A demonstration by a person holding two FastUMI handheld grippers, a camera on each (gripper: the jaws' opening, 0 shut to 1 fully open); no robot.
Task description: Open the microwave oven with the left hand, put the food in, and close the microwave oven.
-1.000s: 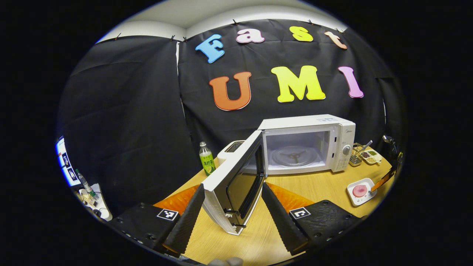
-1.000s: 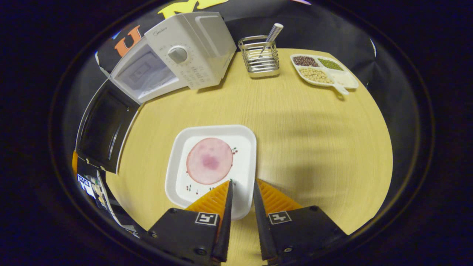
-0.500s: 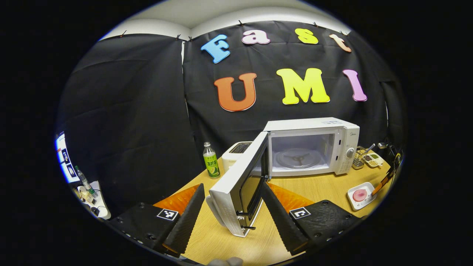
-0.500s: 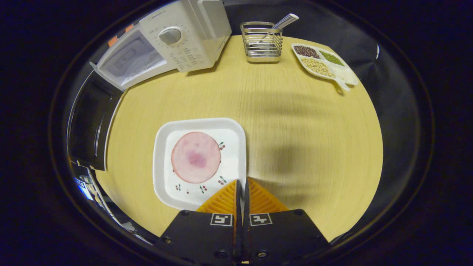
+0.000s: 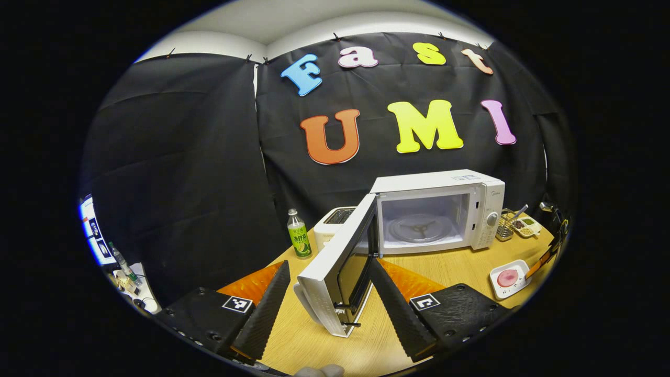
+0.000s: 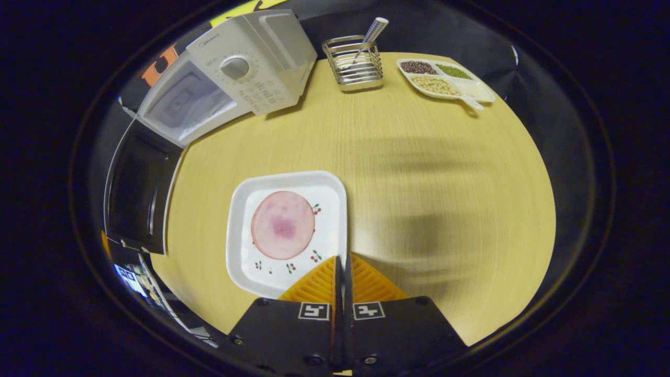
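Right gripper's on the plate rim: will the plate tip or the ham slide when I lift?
The plate looks stiff, but the right gripper pinches one corner, so the far side will probably sag. The ham lies flat and loose on a glossy surface; any tilt may slide it.

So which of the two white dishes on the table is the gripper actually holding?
The square plate with the pink slice; the right gripper pinches its rim. The divided dish of beans sits untouched by the wire rack.

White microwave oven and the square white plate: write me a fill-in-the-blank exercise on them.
1. The white microwave oven's door stands ____.
2. The round pink food slice lies on a square white ____.
3. The right tool is shut on that plate's ____.
4. The left tool is ____, its fingers either side of the door.

Missing: open; plate; rim; open
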